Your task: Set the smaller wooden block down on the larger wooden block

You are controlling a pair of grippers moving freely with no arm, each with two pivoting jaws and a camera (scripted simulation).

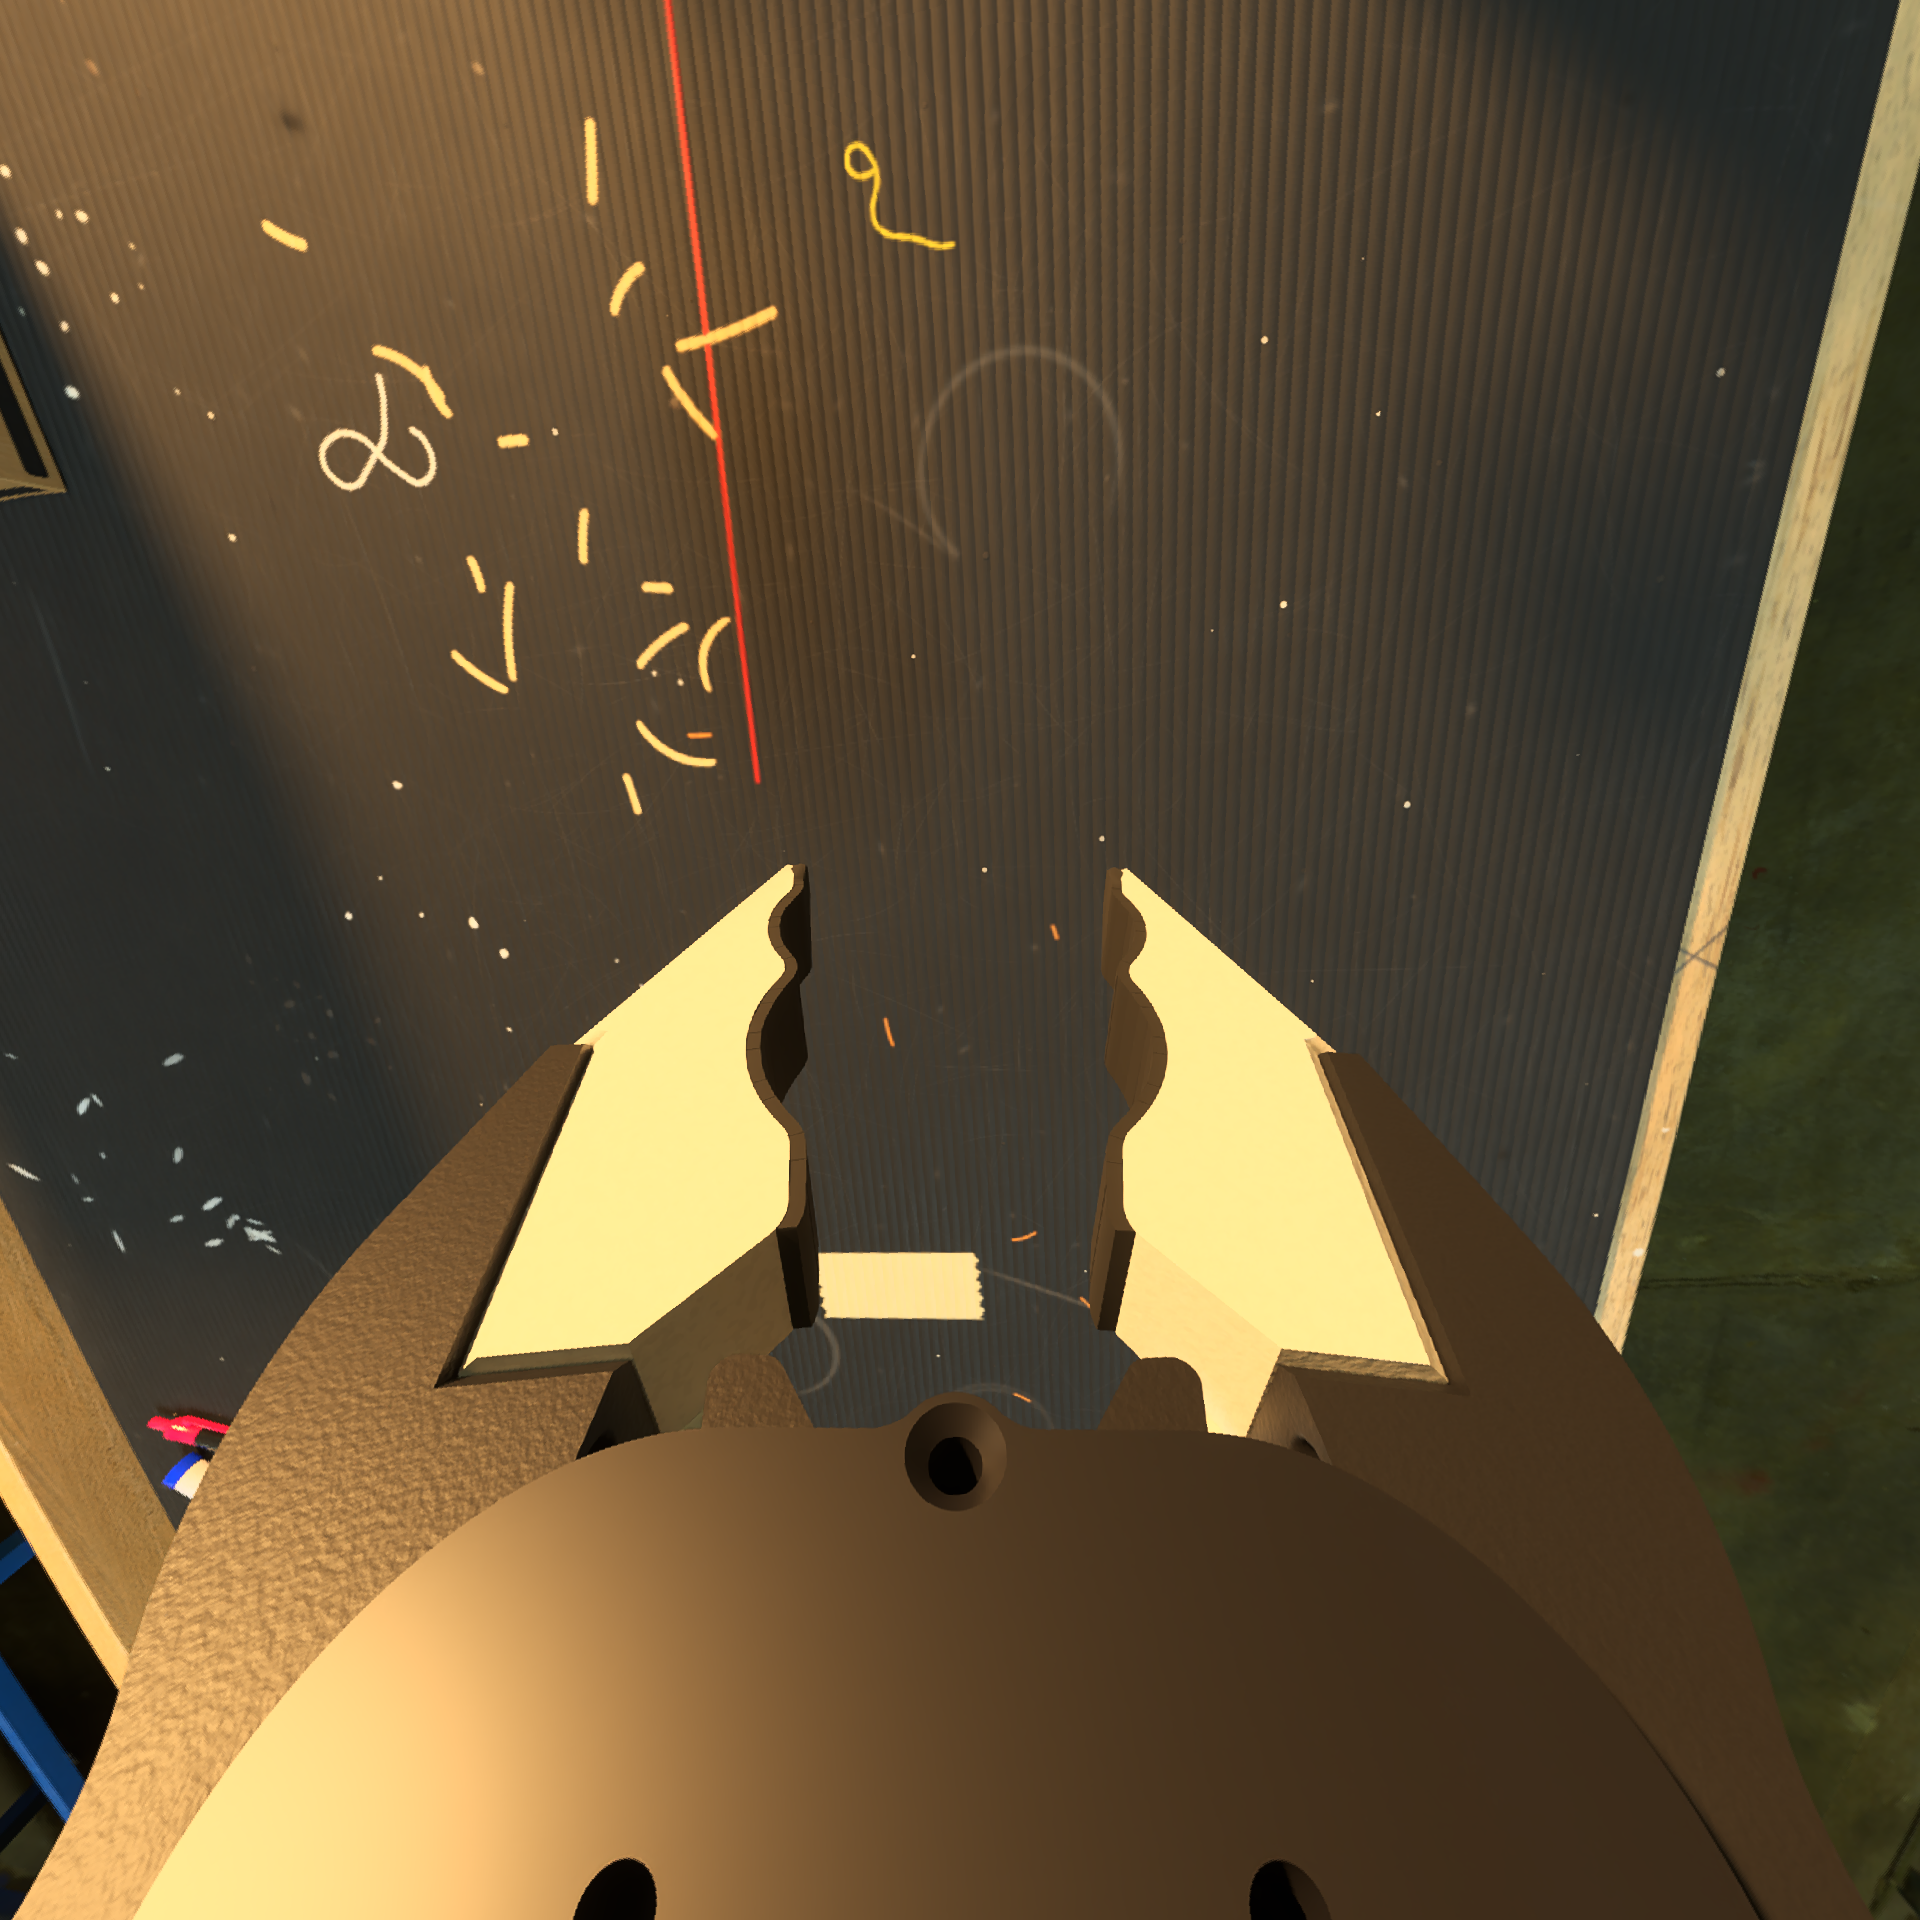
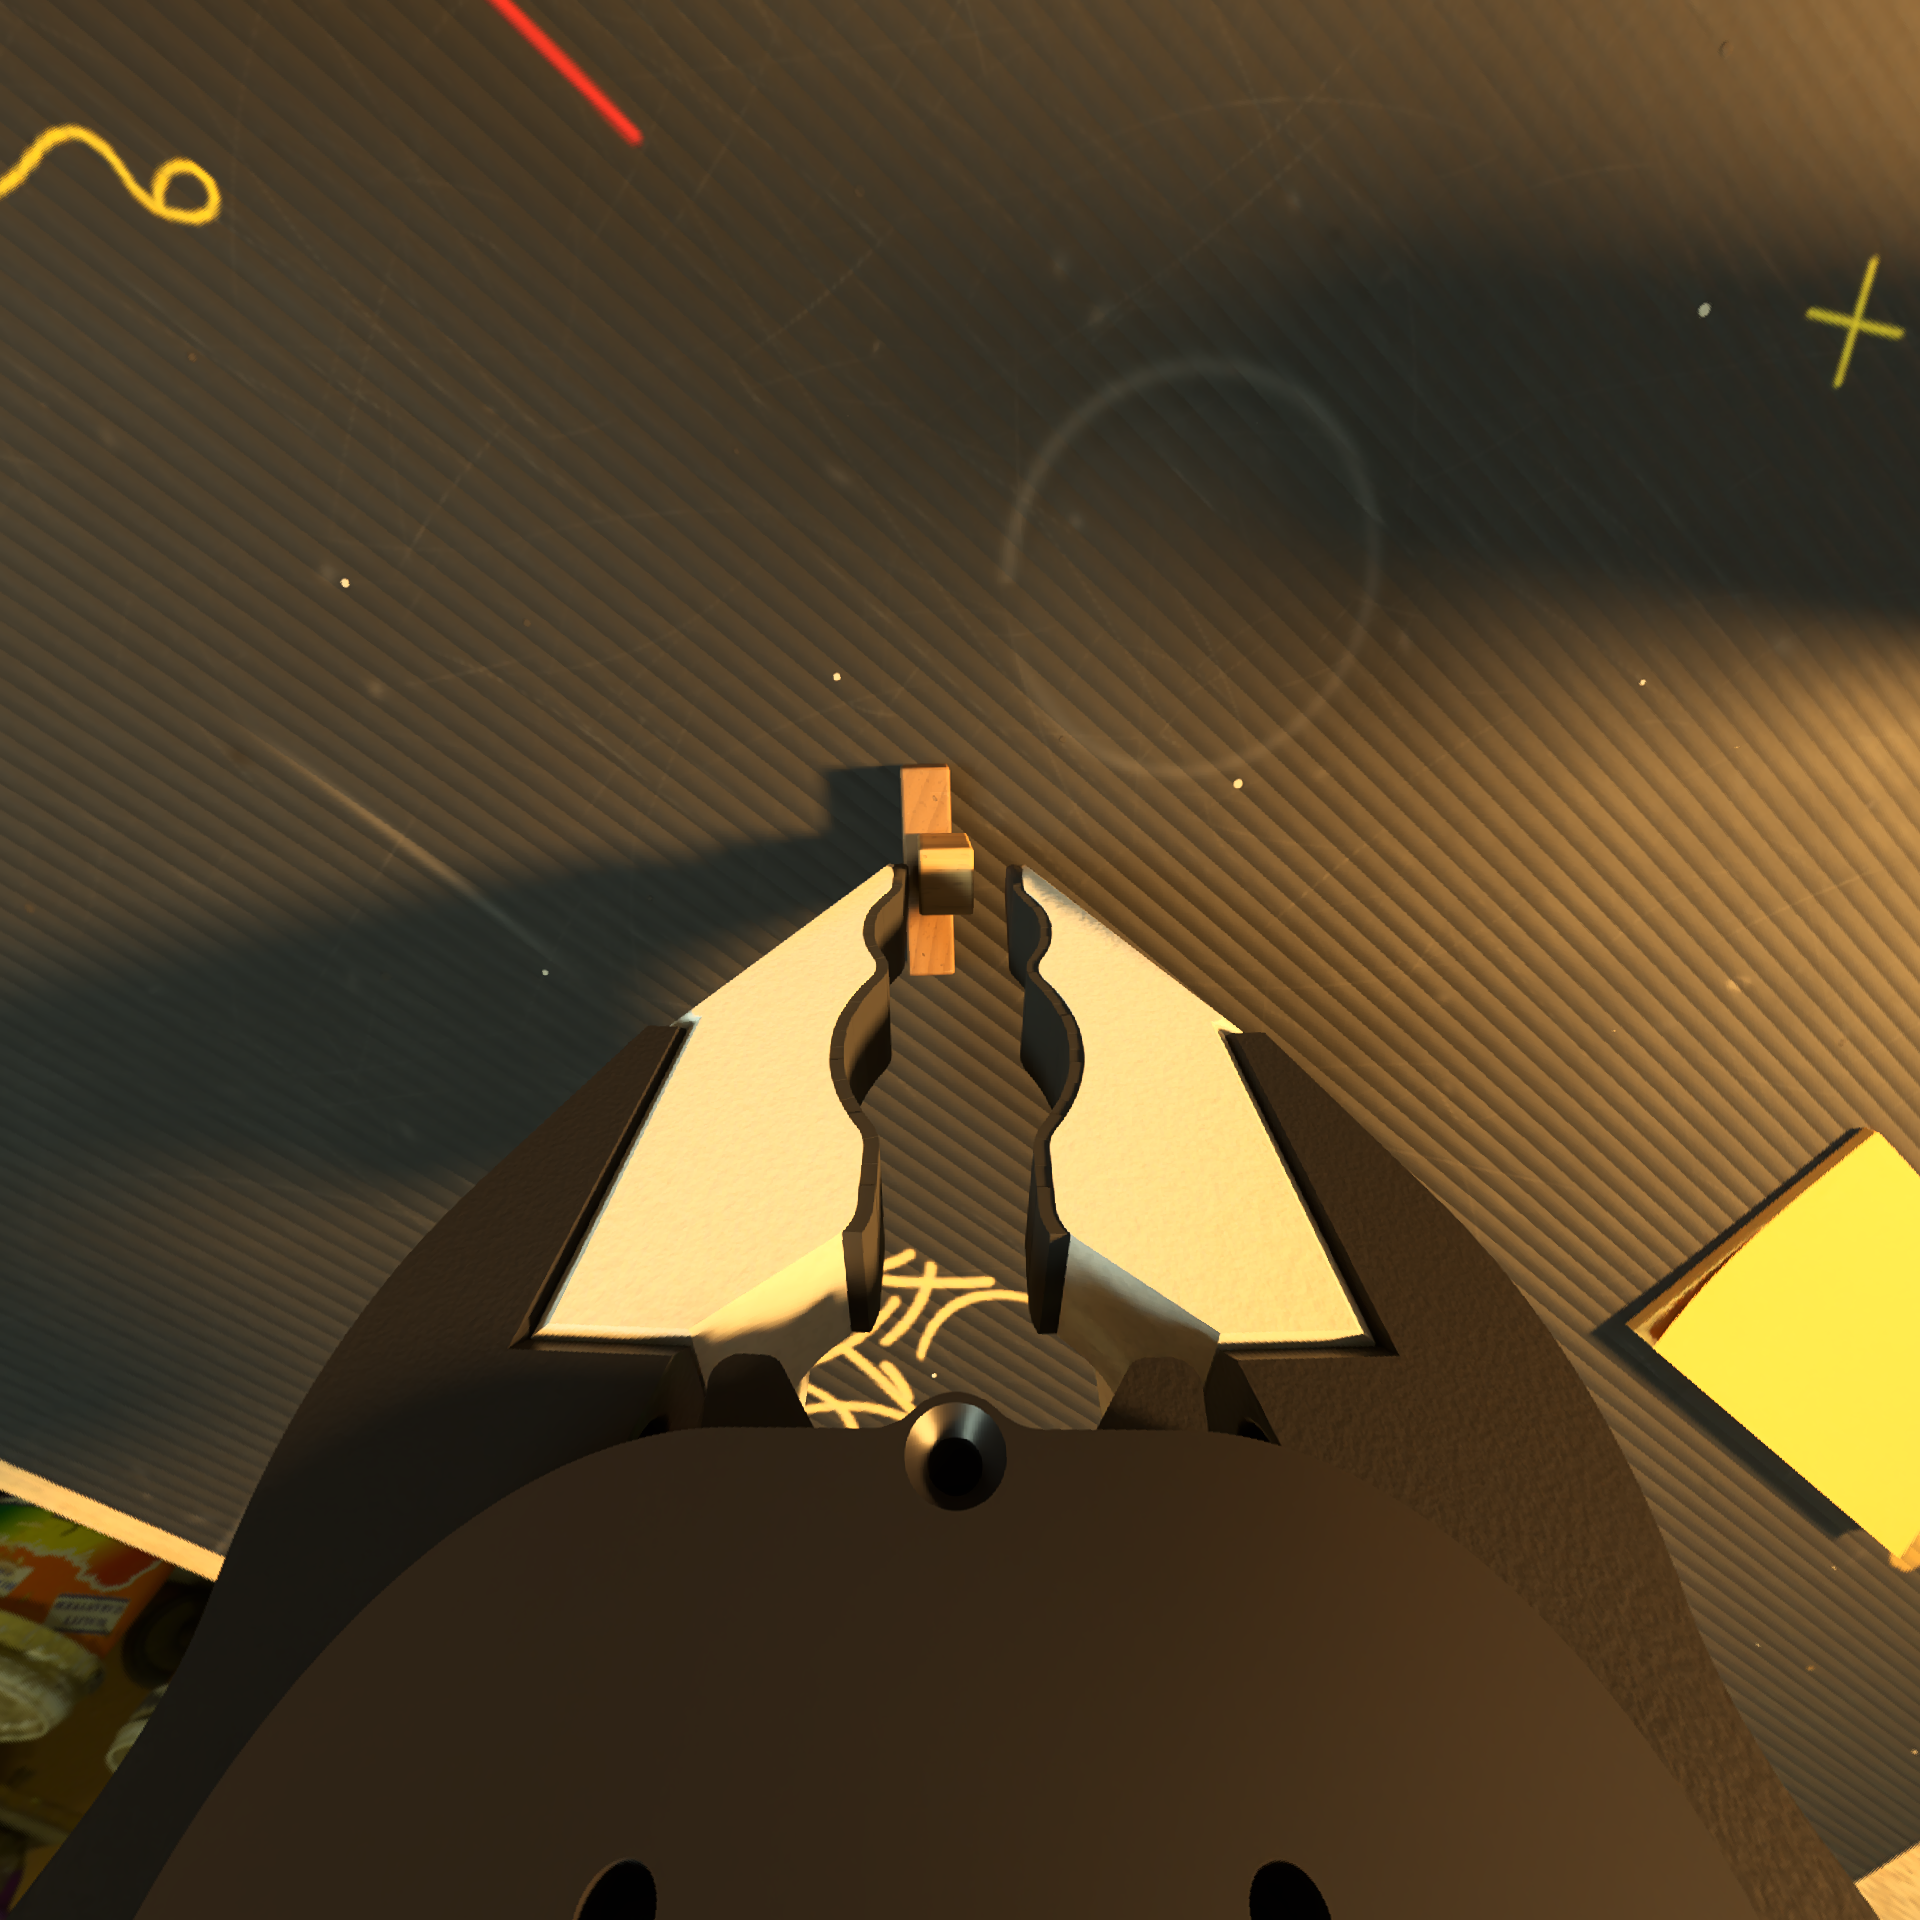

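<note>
Left wrist view: the left gripper (image 1: 956,883) hangs over the dark ribbed tabletop (image 1: 1351,623), jaws spread wide on nothing; neither block shows here. Right wrist view: the right gripper (image 2: 956,878) has jaws parted. Between its tips, the smaller wooden block (image 2: 945,878), a pale cube, sits atop the larger wooden block (image 2: 925,800), a long orange-grained slab lying flat, nearer the left finger.

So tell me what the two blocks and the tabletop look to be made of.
Smaller block: seemingly wood, tan, smooth, matte. Larger block: wood, going by faint grain streaks on its orange-tan face, unvarnished. Tabletop: dark ribbed sheet, perhaps rubber or plastic; fine parallel ridges, scuffs and chalk-like marks show.
</note>
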